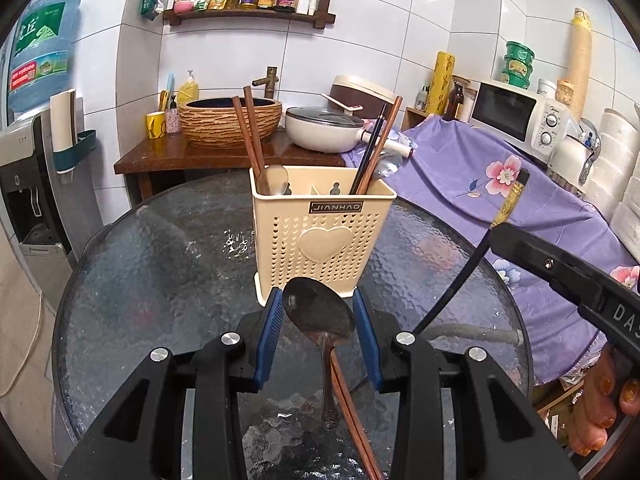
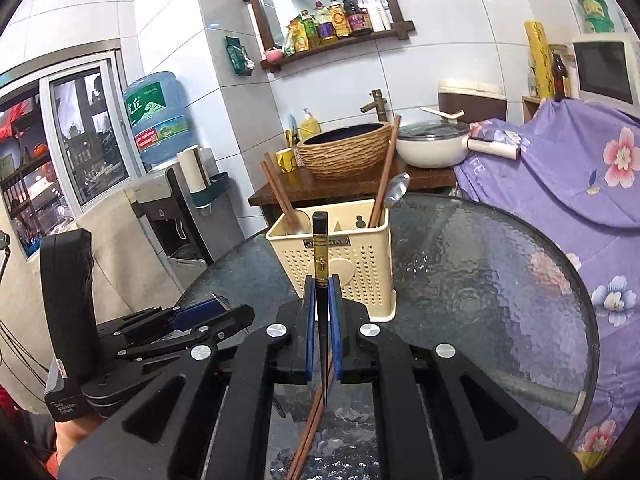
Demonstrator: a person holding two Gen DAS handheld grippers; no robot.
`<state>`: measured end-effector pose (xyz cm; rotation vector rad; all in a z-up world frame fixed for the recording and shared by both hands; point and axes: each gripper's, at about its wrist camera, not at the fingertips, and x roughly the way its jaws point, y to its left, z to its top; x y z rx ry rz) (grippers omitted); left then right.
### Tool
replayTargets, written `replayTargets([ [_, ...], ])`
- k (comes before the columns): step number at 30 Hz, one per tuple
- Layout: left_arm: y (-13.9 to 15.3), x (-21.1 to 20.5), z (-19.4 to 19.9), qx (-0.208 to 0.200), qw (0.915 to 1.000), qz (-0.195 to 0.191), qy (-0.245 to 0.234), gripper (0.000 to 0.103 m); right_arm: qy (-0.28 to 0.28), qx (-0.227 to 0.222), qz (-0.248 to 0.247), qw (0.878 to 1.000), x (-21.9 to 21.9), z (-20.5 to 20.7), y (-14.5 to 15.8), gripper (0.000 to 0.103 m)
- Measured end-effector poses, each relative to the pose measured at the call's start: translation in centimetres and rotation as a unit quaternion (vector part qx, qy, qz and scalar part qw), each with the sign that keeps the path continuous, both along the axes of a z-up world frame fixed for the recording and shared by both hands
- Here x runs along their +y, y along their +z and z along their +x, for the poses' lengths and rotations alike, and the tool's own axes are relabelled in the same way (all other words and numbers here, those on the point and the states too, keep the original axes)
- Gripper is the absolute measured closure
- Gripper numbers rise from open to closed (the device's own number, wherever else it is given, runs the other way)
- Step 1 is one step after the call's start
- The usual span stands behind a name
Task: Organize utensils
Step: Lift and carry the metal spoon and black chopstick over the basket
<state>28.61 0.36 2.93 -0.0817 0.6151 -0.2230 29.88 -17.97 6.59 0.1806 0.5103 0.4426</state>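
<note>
the left gripper [image 1: 319,334] hung over the glass table [image 1: 160,248] with its blue pads [image 1: 269,332] spread apart, gripping nothing — a dark spoon [image 1: 318,316] lay on the table between them, its handle beside a brown chopstick [image 1: 352,408]. just beyond stood the cream utensil holder [image 1: 322,236], with brown chopsticks [image 1: 250,136] and a spoon in its left compartment and more chopsticks plus a silver spoon [image 2: 396,188] in its right one. the right gripper [image 2: 322,320] was clamped on a black chopstick [image 2: 320,248] with a gold band, held near the holder's front — apart from it.
</note>
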Motion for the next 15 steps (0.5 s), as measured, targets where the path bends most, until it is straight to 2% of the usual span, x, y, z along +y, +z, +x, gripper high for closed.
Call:
replayTargets([
  [7,1.9,0.6,0.8,-0.006,0.9999,-0.009,-0.008,0.068,0.013,-0.015,-0.011,1.000,0.7,0.7,2.3,0.096],
  [13,6.5,0.7,2.4,-0.036,0.9991,-0.017,-0.016,0.068,0.024,-0.033,-0.014,0.999,0.9,2.4,6.4,0.096],
  [15,9.1,0.8,3.5,-0.062,0.9980,-0.011,-0.006,0.068,0.021,-0.047,-0.017,0.999,1.0,3.2,8.5,0.096],
])
